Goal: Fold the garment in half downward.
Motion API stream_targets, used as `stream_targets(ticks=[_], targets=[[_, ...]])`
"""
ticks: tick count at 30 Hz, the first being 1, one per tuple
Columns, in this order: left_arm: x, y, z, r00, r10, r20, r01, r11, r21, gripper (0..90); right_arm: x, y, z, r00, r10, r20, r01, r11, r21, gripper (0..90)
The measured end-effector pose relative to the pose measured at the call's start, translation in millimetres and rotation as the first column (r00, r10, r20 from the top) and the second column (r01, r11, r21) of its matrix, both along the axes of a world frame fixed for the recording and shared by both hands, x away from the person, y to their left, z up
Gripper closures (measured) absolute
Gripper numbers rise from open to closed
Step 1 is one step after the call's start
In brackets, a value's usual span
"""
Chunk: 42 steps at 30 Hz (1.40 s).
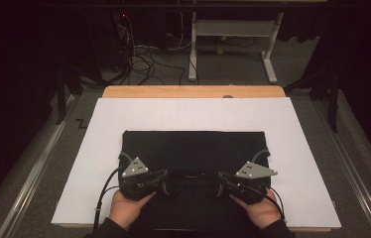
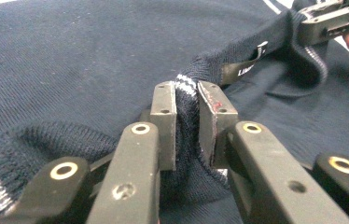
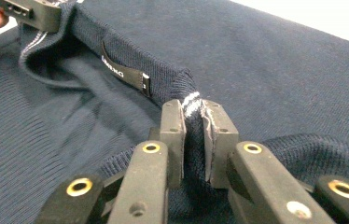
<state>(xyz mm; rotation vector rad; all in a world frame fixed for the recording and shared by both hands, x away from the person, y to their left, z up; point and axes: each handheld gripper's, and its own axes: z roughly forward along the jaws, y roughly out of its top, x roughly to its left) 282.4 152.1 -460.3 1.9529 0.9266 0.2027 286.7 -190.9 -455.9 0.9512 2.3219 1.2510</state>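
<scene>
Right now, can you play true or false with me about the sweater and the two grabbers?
1. The left gripper is clamped on the collar of the sweater. True.
2. The right gripper hangs open with nothing in it. False: it is shut on the collar too.
3. The sweater is bright red. False: it is dark navy with thin white stripes at the collar.
4. The sweater lies on a white sheet. True.
5. A label is sewn inside the neck. True.
</scene>
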Motion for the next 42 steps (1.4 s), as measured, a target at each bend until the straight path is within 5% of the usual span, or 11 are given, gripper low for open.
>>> stream_targets(ticks=[17, 30, 42], targets=[[-43.2, 2.5, 0.8, 0.9959, -0.09, 0.006, 0.09, 0.9958, 0.015, 73.4, -40.3, -10.3, 3.0, 0.9976, 0.068, 0.009, -0.068, 0.9976, 0.015, 80.7], [-66.2, -0.6, -10.1, 0.9908, -0.133, -0.024, 0.135, 0.9889, 0.063, 73.4, -64.4, -7.7, -3.3, 0.9925, 0.122, -0.012, -0.122, 0.9915, -0.044, 80.7], [-80.5, 2.8, -4.8, 0.9881, -0.153, -0.006, 0.154, 0.9872, 0.043, 71.1, -77.4, -13.6, -3.2, 0.989, 0.144, -0.034, -0.145, 0.989, -0.031, 79.3]])
